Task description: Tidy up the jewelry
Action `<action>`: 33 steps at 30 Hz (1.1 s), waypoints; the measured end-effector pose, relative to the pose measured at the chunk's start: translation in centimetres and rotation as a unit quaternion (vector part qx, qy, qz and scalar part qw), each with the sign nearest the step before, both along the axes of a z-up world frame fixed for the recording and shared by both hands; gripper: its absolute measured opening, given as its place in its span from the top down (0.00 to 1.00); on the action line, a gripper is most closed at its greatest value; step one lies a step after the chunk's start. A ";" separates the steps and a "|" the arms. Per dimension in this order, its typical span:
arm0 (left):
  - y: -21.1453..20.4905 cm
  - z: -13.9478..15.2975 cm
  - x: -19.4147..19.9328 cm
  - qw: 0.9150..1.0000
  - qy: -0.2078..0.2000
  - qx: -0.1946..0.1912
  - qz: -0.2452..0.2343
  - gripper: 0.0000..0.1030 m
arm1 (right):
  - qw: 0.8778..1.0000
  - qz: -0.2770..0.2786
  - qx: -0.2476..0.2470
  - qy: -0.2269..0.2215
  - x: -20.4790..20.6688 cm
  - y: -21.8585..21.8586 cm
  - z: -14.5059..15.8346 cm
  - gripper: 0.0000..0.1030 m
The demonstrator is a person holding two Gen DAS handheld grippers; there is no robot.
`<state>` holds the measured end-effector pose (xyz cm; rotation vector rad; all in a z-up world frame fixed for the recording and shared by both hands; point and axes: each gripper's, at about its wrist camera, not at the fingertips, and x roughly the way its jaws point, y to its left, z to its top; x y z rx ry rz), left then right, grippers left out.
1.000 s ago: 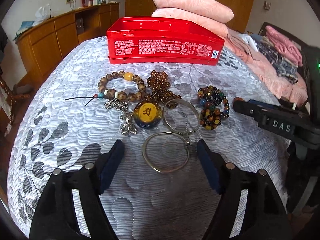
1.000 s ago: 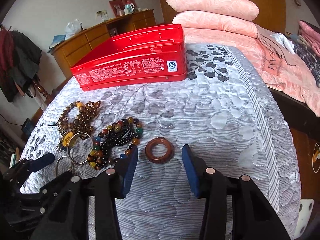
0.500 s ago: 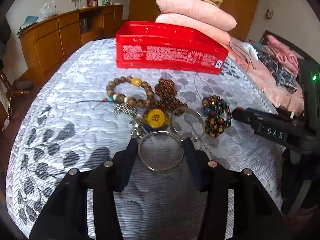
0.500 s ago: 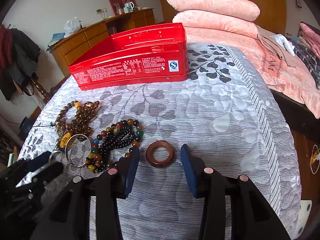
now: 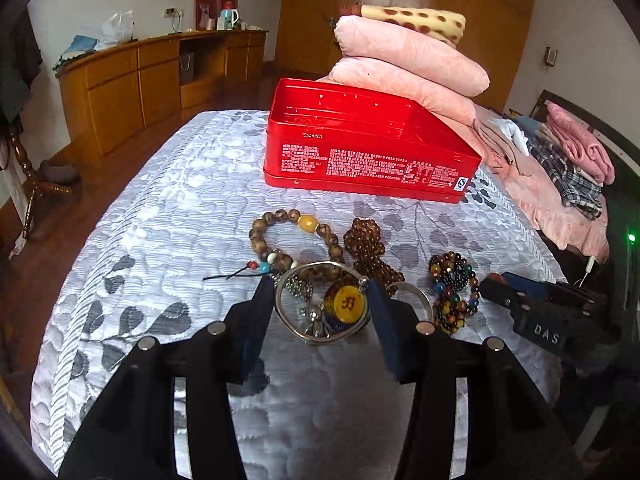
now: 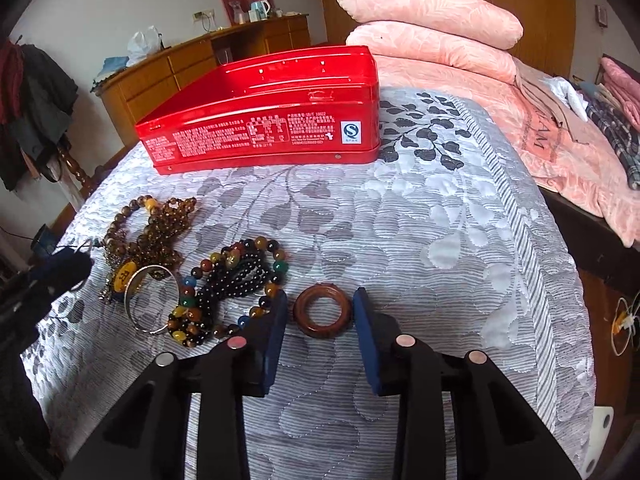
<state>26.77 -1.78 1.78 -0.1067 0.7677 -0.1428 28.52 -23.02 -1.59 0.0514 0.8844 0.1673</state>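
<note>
Left tool (image 5: 322, 306) pinching silver bangle (image 5: 320, 300), "DAS" on right tool (image 5: 548, 330)

Readable marks
"DAS" on the right gripper (image 5: 552, 312); a boxed "S" label on the red tin (image 6: 264, 120); "AM" on a pink blanket (image 6: 556, 136)

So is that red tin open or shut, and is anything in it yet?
Open: the red tin has no lid on, its inner walls showing. Contents cannot be told; its floor is hidden from both views.
</note>
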 end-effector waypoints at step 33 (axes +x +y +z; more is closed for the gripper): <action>-3.5 -1.2 -0.7 0.998 0.026 -0.007 -0.049 0.49 | 1.000 0.002 0.013 -0.001 -0.9 -0.8 0.1 0.72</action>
